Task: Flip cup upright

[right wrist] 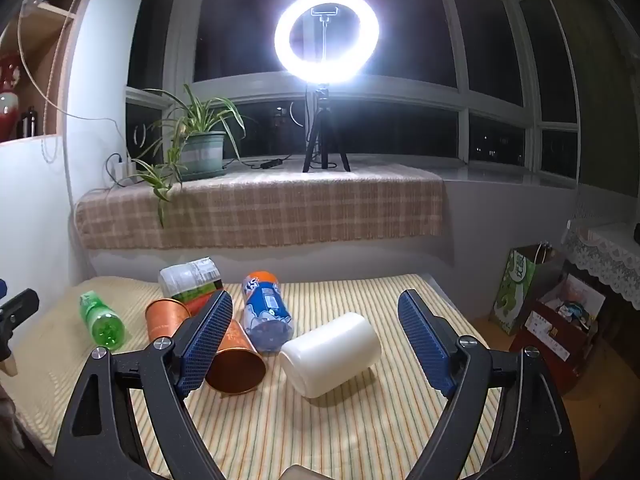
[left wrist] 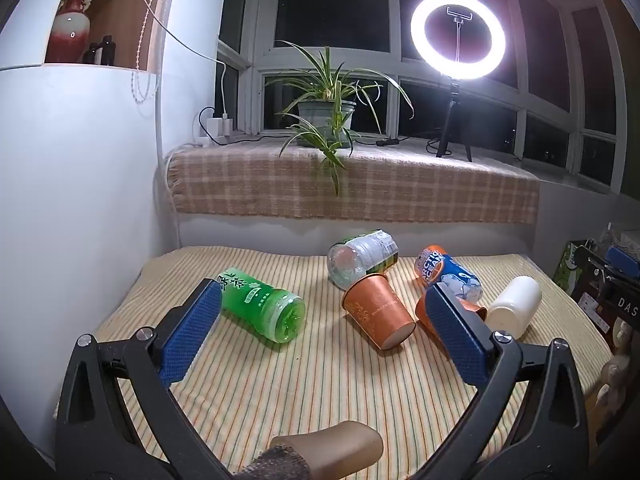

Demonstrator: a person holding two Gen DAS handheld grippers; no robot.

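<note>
A white cup [right wrist: 332, 354] lies on its side on the striped cloth, between my right gripper's [right wrist: 316, 340] open fingers; it also shows in the left wrist view [left wrist: 516, 306]. Two orange paper cups lie on their sides: one [left wrist: 378, 316] ahead of my open left gripper [left wrist: 322, 314], also in the right wrist view [right wrist: 166, 318], and a second [right wrist: 236, 358] beside my right gripper's left finger [right wrist: 204, 344], partly hidden behind the left gripper's right finger [left wrist: 458, 334]. Both grippers are empty.
A green bottle [left wrist: 262, 304], a clear bottle [left wrist: 362, 258] and a blue-orange bottle [left wrist: 446, 270] lie on the cloth. Behind stands a plaid-covered ledge [left wrist: 352, 184] with a potted plant [left wrist: 326, 114] and a ring light [left wrist: 458, 36]. Bags and boxes [right wrist: 552, 312] sit at right.
</note>
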